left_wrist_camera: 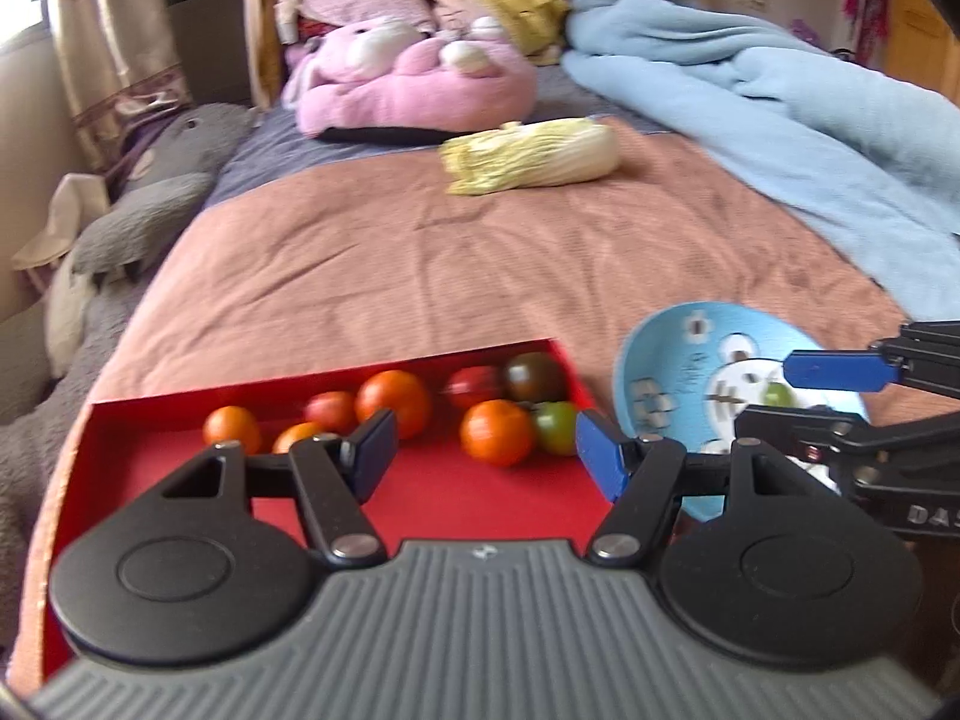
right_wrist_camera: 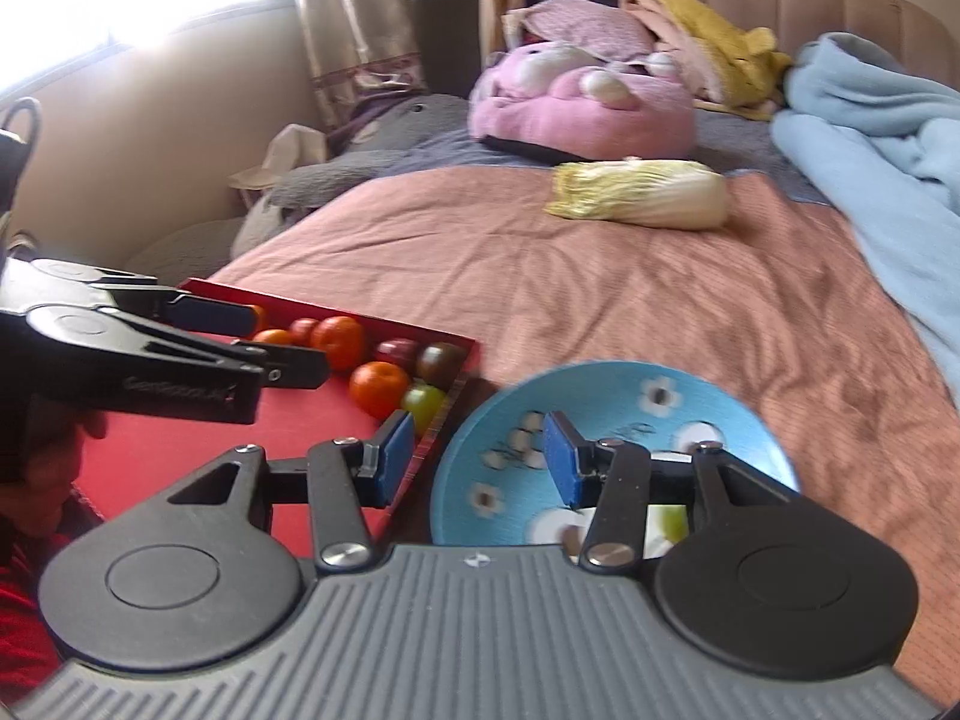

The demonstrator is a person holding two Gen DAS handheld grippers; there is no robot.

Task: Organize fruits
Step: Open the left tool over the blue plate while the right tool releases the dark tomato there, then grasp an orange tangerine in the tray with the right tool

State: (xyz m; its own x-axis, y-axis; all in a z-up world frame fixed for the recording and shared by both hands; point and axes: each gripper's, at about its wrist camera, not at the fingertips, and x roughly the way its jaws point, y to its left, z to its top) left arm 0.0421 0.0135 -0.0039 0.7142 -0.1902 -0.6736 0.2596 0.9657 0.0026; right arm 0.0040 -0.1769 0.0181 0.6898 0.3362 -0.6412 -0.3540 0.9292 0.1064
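Observation:
A red tray [left_wrist_camera: 468,498] on the bed holds several small fruits: orange ones [left_wrist_camera: 497,432], red ones [left_wrist_camera: 474,387], a dark one [left_wrist_camera: 534,377] and a green one [left_wrist_camera: 557,427]. My left gripper [left_wrist_camera: 487,453] is open and empty above the tray, near the orange and green fruits. A blue flowered bowl [right_wrist_camera: 606,402] sits right of the tray with a green fruit [right_wrist_camera: 672,521] inside. My right gripper [right_wrist_camera: 480,461] is open and empty over the bowl's near left rim. The tray [right_wrist_camera: 312,420] also shows in the right wrist view.
A napa cabbage [left_wrist_camera: 531,157] lies farther back on the pink bedspread [left_wrist_camera: 420,252]. A light blue blanket [left_wrist_camera: 810,120] is heaped at the right. A pink plush [left_wrist_camera: 414,78] and folded clothes sit at the headboard. A grey plush [left_wrist_camera: 150,198] lies at the left.

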